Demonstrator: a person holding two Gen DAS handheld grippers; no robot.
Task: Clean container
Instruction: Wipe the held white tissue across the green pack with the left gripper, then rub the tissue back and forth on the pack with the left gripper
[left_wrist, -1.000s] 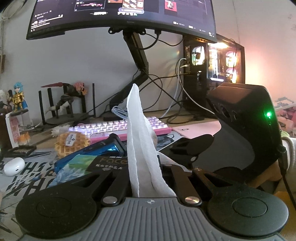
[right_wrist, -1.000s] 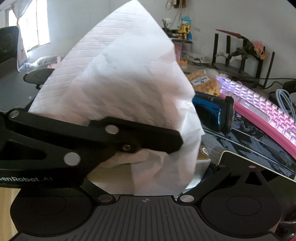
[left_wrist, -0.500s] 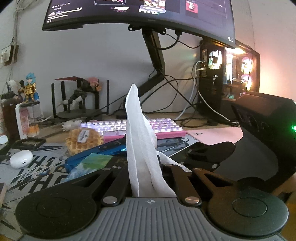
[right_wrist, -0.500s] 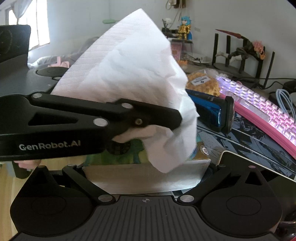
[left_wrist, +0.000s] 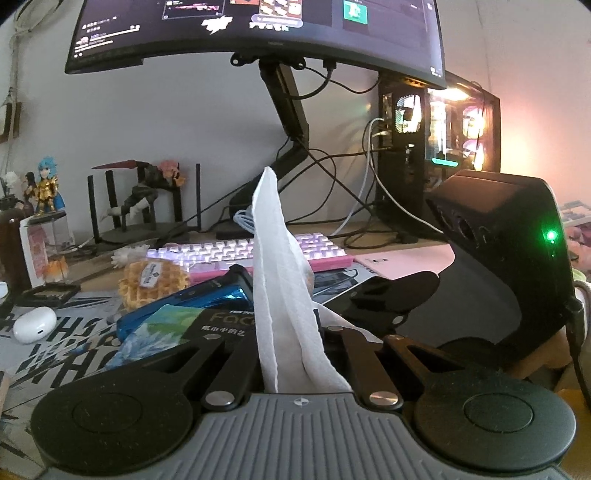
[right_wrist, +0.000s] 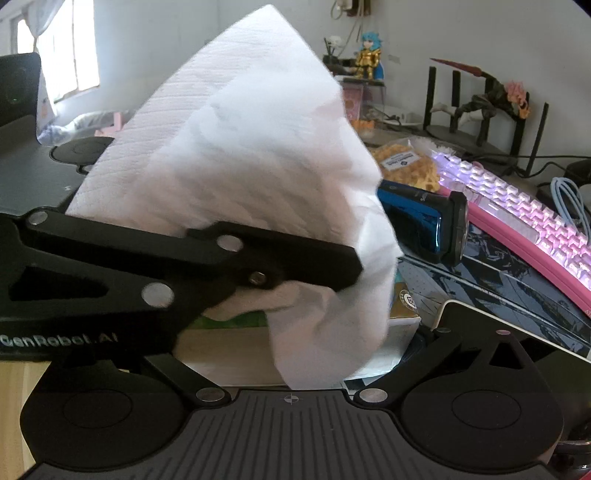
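A white tissue (left_wrist: 280, 295) stands upright between the fingers of my left gripper (left_wrist: 291, 332), which is shut on it. In the right wrist view the same tissue (right_wrist: 240, 166) fans out wide, pinched by the left gripper (right_wrist: 332, 273) reaching in from the left. Under it lies a tissue box (left_wrist: 173, 325) with a green and black top, its pale near side (right_wrist: 221, 350) facing the right camera. My right gripper (right_wrist: 295, 343) is open, jaws spread wide at the box's near end. Its black body (left_wrist: 498, 258) shows a green light. I see no other container.
A blue shaver (right_wrist: 421, 225) lies behind the box, beside a wrapped waffle (left_wrist: 151, 284) and a pink keyboard (left_wrist: 236, 254). White earbuds case (left_wrist: 35, 325) sits at the left. Figurines (left_wrist: 46, 188), a monitor arm (left_wrist: 291, 122) and a lit PC case (left_wrist: 436, 158) fill the back.
The left gripper with the tissue dipped and then rose again over the box. The tissue hangs freer of the box. The right gripper has stayed put.
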